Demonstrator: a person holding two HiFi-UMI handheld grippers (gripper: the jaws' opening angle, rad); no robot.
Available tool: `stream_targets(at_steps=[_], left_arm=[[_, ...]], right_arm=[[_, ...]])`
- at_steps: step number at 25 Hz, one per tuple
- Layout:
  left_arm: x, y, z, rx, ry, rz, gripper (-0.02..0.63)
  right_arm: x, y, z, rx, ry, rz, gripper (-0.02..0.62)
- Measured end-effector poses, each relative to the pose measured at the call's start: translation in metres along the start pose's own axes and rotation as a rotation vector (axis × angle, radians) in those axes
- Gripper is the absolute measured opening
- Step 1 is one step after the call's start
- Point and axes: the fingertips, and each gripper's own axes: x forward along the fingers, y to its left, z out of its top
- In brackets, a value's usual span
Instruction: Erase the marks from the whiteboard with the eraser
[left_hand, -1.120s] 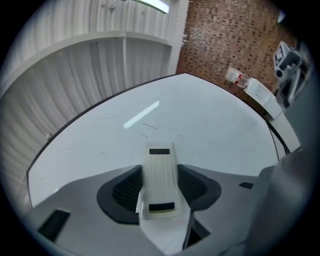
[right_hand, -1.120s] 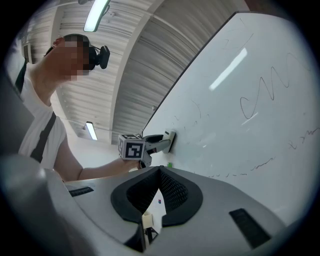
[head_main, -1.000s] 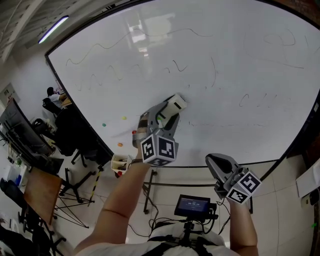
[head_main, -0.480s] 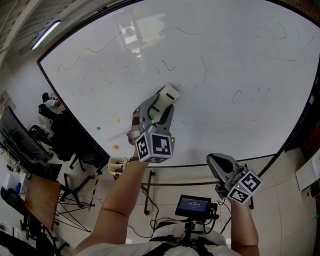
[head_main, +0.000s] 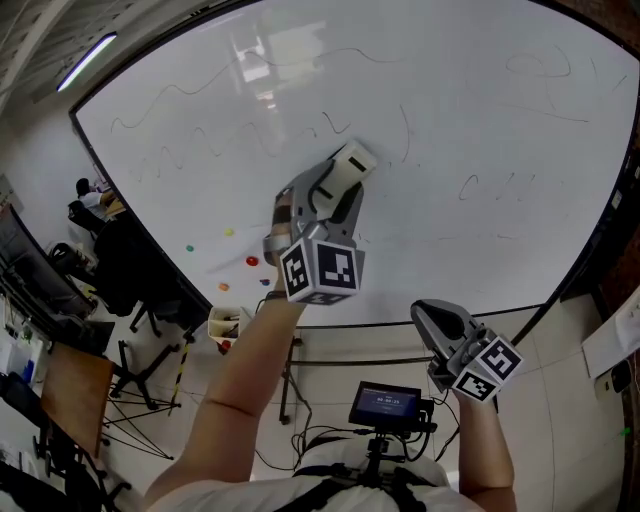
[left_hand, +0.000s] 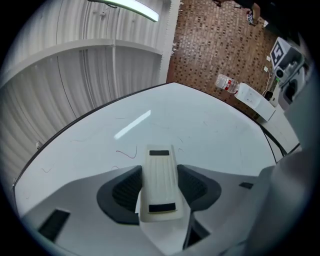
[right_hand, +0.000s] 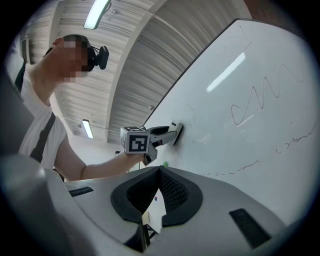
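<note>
The whiteboard (head_main: 480, 130) fills the head view and carries thin scribbled marks (head_main: 335, 125) across its upper half. My left gripper (head_main: 340, 188) is shut on a white eraser (head_main: 352, 160) whose far end presses against the board just below a squiggle. In the left gripper view the eraser (left_hand: 159, 175) sits between the dark pads, with a red squiggle (left_hand: 127, 152) on the whiteboard (left_hand: 210, 135) just beyond it. My right gripper (head_main: 432, 320) hangs low at the right, off the board, shut with nothing in it. The right gripper view shows its jaws closed (right_hand: 159, 172) and the eraser (right_hand: 177, 132) on the whiteboard (right_hand: 250, 60).
Small coloured magnets (head_main: 250, 261) dot the board's lower left. Below its bottom edge stand a box of pens (head_main: 228, 325) and a small screen on a stand (head_main: 385, 403). Office chairs (head_main: 130, 270) and a desk (head_main: 70, 385) lie at the left.
My left gripper has carried the eraser up the board, closer to the squiggle above it. The right gripper has stayed where it was.
</note>
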Motion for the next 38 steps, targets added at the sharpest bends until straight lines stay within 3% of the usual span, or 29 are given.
stream_targets(at_steps=[2,7,11,16,18,21,26,29,34,36,38], left_arm=[[-0.001,-0.006,0.000,0.017,-0.001,-0.004,0.249],[0.009,-0.045,-0.020,0.109,0.032,-0.137,0.249],[-0.001,-0.067,-0.033,0.092,0.057,-0.214,0.249],[0.000,-0.033,-0.018,0.017,0.016,-0.116,0.249],[0.003,-0.025,-0.010,0.030,-0.003,-0.067,0.249],[0.006,-0.032,-0.004,0.098,-0.028,-0.032,0.249],[0.003,-0.099,-0.014,0.308,-0.038,-0.197,0.249],[0.003,-0.096,-0.013,0.249,-0.057,-0.228,0.250],[0.007,-0.034,0.008,0.134,-0.091,-0.103,0.256],[0.009,-0.025,0.014,0.130,-0.092,-0.088,0.253],[0.012,-0.038,0.014,0.183,-0.081,-0.128,0.252]], right_arm=[[-0.002,0.002,-0.003,0.008,0.005,-0.009,0.002],[0.014,-0.003,0.009,-0.022,0.004,0.038,0.002],[0.011,0.002,-0.004,-0.001,-0.001,0.034,0.002],[0.008,0.003,-0.012,0.005,0.006,0.007,0.002],[0.007,0.001,-0.011,0.003,-0.002,-0.005,0.002],[0.007,-0.002,-0.012,-0.002,-0.017,-0.018,0.002],[0.008,0.002,-0.018,0.002,-0.014,-0.028,0.002],[0.010,0.004,-0.013,-0.003,-0.013,-0.041,0.002],[0.009,-0.002,-0.004,-0.015,-0.026,-0.071,0.002],[0.009,-0.003,-0.004,-0.016,-0.028,-0.075,0.002],[0.010,-0.003,-0.005,-0.013,-0.025,-0.074,0.002]])
